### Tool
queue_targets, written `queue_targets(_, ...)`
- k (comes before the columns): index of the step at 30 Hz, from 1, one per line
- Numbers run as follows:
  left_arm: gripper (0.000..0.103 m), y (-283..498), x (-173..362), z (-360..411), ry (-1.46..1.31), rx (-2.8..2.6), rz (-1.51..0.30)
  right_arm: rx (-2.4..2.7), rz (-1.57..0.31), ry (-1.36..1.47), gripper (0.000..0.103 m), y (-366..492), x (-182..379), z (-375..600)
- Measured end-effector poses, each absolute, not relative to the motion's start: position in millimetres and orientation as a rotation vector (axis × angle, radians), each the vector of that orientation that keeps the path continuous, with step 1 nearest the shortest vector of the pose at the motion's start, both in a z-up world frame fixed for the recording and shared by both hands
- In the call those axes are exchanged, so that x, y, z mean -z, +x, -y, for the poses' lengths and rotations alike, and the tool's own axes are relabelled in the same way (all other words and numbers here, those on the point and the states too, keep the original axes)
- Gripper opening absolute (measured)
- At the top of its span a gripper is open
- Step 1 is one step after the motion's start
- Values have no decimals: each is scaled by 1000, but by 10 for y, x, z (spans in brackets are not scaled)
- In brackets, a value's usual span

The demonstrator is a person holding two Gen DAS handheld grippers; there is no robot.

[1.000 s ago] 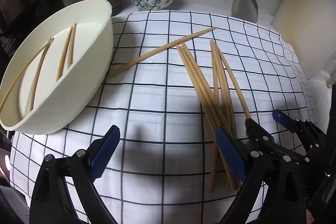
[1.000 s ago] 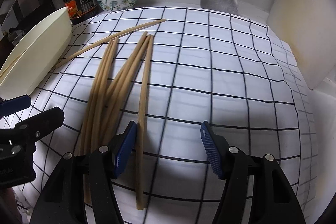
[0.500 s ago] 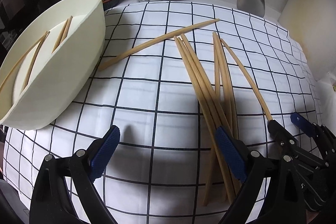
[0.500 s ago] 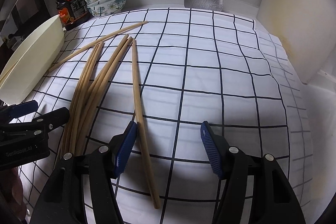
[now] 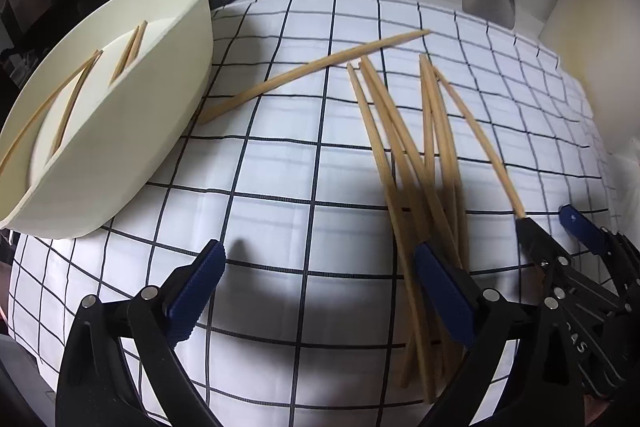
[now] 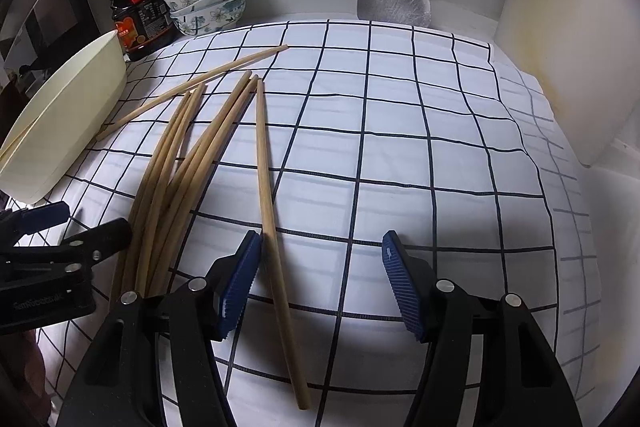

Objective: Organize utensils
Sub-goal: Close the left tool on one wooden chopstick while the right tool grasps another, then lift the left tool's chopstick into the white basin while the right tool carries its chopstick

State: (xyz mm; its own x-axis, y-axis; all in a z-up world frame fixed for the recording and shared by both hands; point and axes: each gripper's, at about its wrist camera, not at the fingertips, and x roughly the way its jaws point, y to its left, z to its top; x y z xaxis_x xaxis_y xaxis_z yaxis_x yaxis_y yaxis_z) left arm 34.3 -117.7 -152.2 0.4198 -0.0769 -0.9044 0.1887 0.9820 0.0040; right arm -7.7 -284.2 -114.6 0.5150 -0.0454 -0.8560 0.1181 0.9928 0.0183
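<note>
Chopsticks (image 6: 176, 171) lie fanned across the checked cloth (image 6: 400, 155) on the worktop, centre-left of the right wrist view, while four more already rest in the cream tub (image 5: 120, 131) at upper left of the left wrist view. One stick (image 6: 272, 219) lies apart from the pile, its lower stretch between the blue pads of the right tongs (image 6: 320, 283), which stand open around it without pressing. The left tongs (image 5: 316, 291) are open too and hold nothing, with the pile's ends running under their right finger. A lone stick (image 5: 312, 75) lies slanted near the tub. The likely risk: the right tongs' left pad sits just beside the stick, so closing off-centre could roll it away or nudge the pile, and a thin round stick gripped near one end may swing or slip.
</note>
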Motion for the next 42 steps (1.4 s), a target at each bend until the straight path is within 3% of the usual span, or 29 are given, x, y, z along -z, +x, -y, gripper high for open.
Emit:
queue_targets(9, 90, 424, 1564, 1025, 102, 121, -1115, 84, -1022, 57, 60, -21, 1152, 2816)
queue_targets(14, 77, 463, 1546, 989, 82, 128, -1096, 55, -1011, 16, 45, 95, 1163, 2723)
queue_targets(18, 60, 457, 1515, 1035, 92, 157, -1083, 18, -1009, -25, 30, 174, 1159, 2607)
queue_targets(20, 49, 454, 1495, 1061, 96, 169, -1078, 0, -1014, -41, 16, 194, 1157, 2545)
queue_targets(22, 30, 436, 1480, 1081, 102, 185, -1075, -14, -1016, -60, 7, 195, 1156, 2484)
queue_targets(25, 8, 396, 1467, 1117, 118, 219, -1072, -16, -1014, -88, 7, 184, 1157, 2418)
queue_targets(42, 7, 202, 1193, 1010, 92, 309, -1066, 60, -996, 93, 6, -82, 884, 2542)
